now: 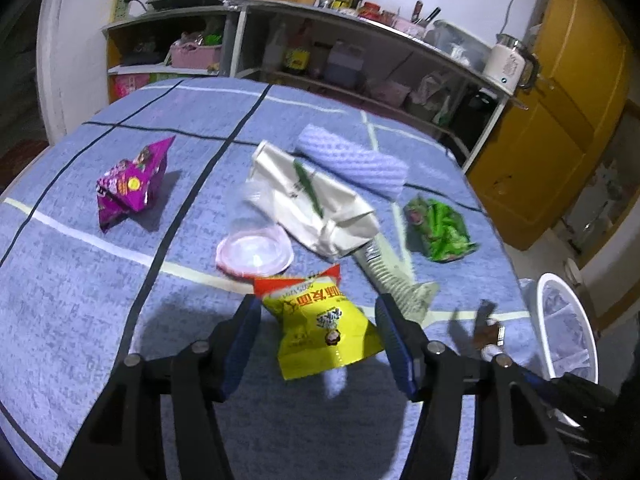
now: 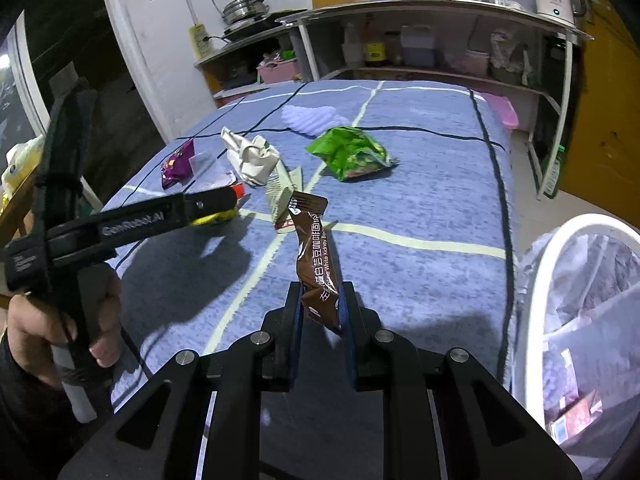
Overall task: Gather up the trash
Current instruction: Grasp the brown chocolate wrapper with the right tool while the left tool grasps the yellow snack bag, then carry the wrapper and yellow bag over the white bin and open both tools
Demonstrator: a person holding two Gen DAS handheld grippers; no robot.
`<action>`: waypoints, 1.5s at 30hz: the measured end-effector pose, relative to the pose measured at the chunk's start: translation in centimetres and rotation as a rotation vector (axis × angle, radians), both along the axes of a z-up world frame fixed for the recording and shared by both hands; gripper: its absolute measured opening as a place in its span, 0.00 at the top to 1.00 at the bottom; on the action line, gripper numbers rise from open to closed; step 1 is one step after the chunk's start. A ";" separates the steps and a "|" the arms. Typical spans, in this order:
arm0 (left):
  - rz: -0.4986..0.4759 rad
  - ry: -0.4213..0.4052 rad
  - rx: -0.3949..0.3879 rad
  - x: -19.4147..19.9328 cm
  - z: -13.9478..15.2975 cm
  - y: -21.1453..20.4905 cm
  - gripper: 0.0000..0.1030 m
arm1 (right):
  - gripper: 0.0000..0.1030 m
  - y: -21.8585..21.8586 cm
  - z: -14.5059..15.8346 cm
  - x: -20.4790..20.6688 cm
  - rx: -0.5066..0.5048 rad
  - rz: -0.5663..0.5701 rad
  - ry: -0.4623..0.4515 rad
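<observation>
Left gripper (image 1: 318, 334): black frame, blue pads, jaws about half open and astride the crinkled yellow snack packet with a red top edge (image 1: 320, 320). The packet lies flat on the blue checked tablecloth (image 1: 80, 280) directly ahead between the 2 fingers, long axis roughly along the gripper's line, red end farthest away. The pads appear to stand just clear of its sides, though blur makes contact hard to rule out. This hand is the nearer of the 2 to the packet. Beyond it, left to right: purple foil wrapper (image 1: 130, 184), clear plastic lid (image 1: 254, 254), crumpled white paper bag (image 1: 316, 204), green foil bag (image 1: 440, 228). Right gripper (image 2: 322, 306): jaws narrow, clamped on the lower end of a slim brown coffee sachet (image 2: 314, 256) that stands nearly upright above the cloth. White-rimmed bin with clear liner (image 2: 560, 264) sits just off the table edge, to this gripper's right and close by, with the sachet's drop lying that way.
</observation>
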State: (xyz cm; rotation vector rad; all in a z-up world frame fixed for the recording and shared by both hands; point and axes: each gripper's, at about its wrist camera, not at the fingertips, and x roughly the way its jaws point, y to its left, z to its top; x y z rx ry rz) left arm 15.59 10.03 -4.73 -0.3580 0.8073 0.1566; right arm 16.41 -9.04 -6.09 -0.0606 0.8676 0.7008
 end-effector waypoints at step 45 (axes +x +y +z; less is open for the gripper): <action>-0.363 -0.200 0.031 -7.7 6.9 -12.6 0.65 | 0.82 -12.3 5.3 -7.0 0.057 -0.252 -0.132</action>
